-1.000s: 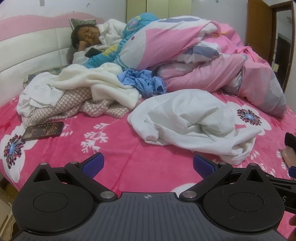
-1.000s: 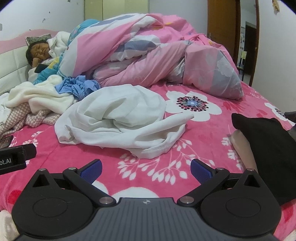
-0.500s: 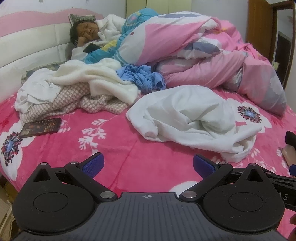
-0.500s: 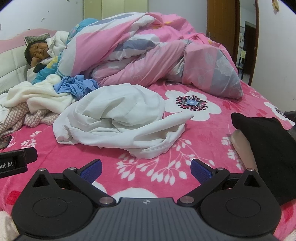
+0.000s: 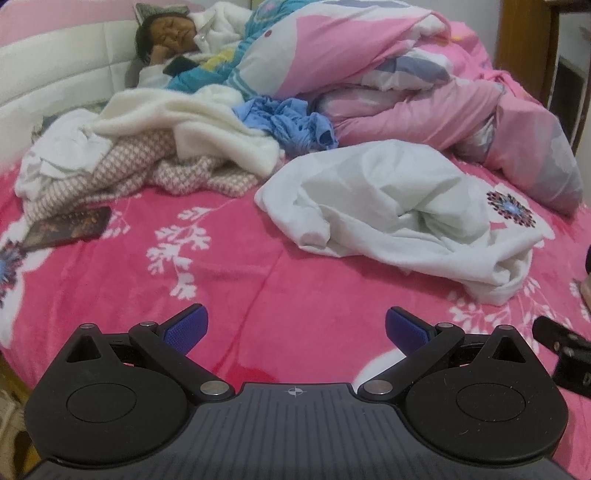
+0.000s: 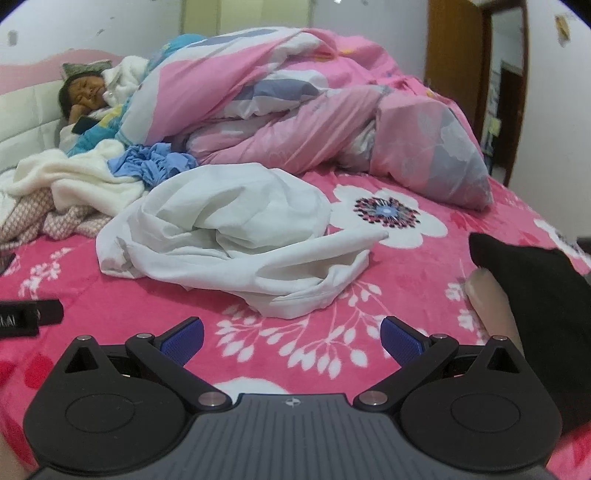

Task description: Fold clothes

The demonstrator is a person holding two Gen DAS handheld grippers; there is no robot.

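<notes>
White cloth, a crumpled garment (image 5: 388,206), lies bunched near the middle of the bed (image 5: 229,266) on a pink flowered cover, its folds heaped and 1 edge trailing toward the near side. Both tools are held low over the cover, short of the garment and not touching it. Left gripper (image 5: 295,328): fingers (image 5: 186,326) spread wide, nothing between them. Right gripper (image 6: 290,332): fingers (image 6: 181,336) likewise spread wide and empty. Judgement: the wide spread suits an approach, with each tool readied to take a separate edge so the cloth can be drawn flat before folding; no fold is made yet. Behind the garment sit a blue garment (image 5: 288,122), a cream blanket (image 5: 192,122) over a checked cloth (image 5: 147,166), and a rolled pink quilt (image 5: 424,103); these crowd the far side, which probably explains working on the open near side. A person (image 5: 173,33) lies at the headboard, well apart from the tools. A dark flat object (image 5: 70,227) rests on the cover at left, its nature unclear. Risk: the trailing edge may drag neighbouring cloth.
</notes>
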